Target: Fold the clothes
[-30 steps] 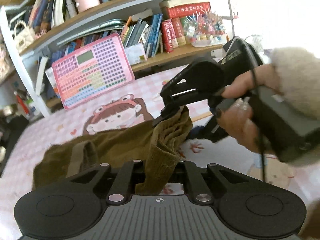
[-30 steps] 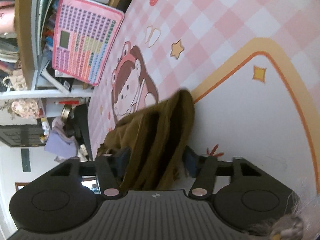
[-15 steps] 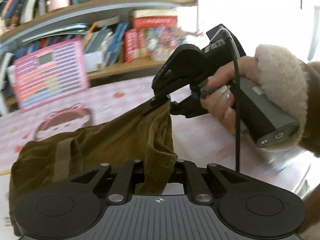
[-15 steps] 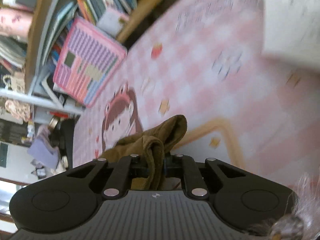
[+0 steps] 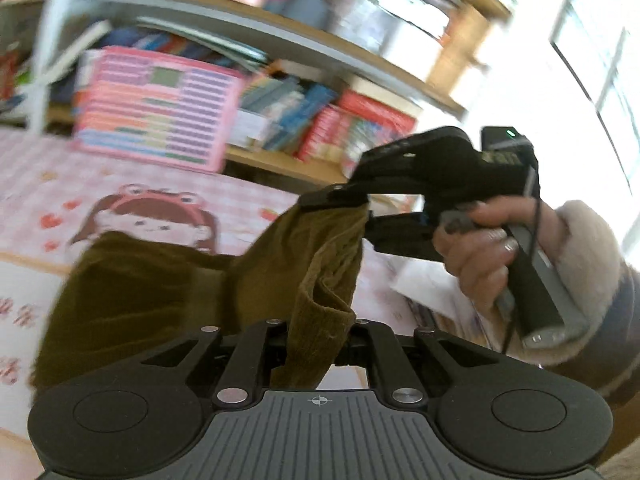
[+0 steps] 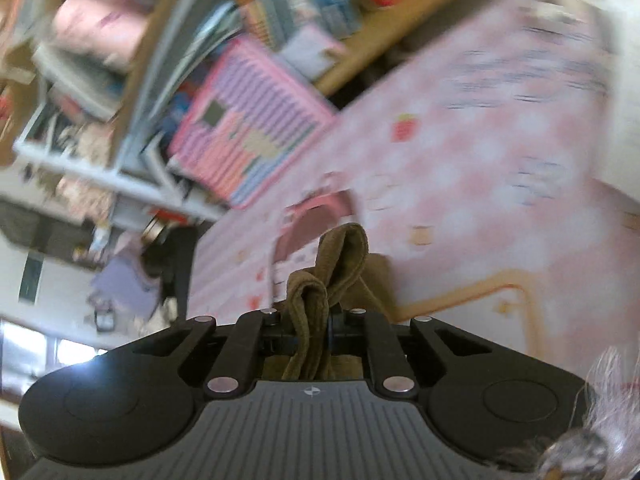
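An olive-brown corduroy garment [image 5: 152,292] hangs lifted above the pink checked mat [image 5: 48,184]. My left gripper [image 5: 318,344] is shut on a bunched edge of it at the bottom of the left wrist view. My right gripper [image 5: 362,210], held in a hand [image 5: 476,256] with a fleecy cuff, is shut on another edge higher up and to the right. In the right wrist view the right gripper [image 6: 316,330] pinches a folded loop of the same garment [image 6: 340,264], which sticks up between its jaws. The cloth sags between the two grips.
A bookshelf [image 5: 280,52] full of books runs along the back. A pink board with coloured rows [image 5: 156,108] leans against it. The mat carries a cartoon girl print [image 5: 148,216] and an orange-bordered pale patch [image 6: 500,300]. Papers [image 5: 432,292] lie at right.
The right gripper closed on the garment's edge and rose with it. Both grippers lifted and rolled, so the cloth now hangs higher off the mat.
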Available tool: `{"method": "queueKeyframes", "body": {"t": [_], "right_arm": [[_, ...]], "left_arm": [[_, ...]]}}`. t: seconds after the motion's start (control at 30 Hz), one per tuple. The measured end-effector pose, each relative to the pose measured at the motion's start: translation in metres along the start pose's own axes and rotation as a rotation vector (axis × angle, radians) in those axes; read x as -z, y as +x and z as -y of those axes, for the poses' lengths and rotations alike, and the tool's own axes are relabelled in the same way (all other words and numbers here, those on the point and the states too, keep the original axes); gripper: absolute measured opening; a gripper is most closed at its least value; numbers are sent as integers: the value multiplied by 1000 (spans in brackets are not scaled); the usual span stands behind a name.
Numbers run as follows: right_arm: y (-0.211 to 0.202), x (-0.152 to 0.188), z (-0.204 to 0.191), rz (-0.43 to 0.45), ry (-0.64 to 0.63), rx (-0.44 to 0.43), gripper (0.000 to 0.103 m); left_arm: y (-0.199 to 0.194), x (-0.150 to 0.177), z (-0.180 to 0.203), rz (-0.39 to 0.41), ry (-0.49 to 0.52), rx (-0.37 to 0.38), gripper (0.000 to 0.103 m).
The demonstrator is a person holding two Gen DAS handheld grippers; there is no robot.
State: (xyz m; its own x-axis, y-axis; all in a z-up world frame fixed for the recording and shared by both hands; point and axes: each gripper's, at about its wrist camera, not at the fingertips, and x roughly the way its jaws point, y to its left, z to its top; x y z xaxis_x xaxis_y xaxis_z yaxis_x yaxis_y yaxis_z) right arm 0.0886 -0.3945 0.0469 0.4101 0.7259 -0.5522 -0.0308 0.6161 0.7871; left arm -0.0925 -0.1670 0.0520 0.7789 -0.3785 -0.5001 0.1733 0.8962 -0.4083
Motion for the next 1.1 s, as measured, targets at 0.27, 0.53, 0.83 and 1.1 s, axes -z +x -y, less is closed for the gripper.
{"method": "queueKeyframes", "body": {"t": [0.27, 0.53, 0.83, 1.1], "right_arm": [[53, 22, -65, -55, -134, 2, 12], [124, 43, -102, -65, -178, 110, 23], [107, 56, -100, 103, -136, 122, 50], [60, 110, -65, 177, -265, 410, 53]], "left_arm": [[-20, 3, -60, 17, -115, -47, 10], [-20, 4, -135, -100, -227, -33, 11], [-25, -4, -196, -162, -194, -59, 51], [37, -40, -216, -209, -209, 57, 52]]}}
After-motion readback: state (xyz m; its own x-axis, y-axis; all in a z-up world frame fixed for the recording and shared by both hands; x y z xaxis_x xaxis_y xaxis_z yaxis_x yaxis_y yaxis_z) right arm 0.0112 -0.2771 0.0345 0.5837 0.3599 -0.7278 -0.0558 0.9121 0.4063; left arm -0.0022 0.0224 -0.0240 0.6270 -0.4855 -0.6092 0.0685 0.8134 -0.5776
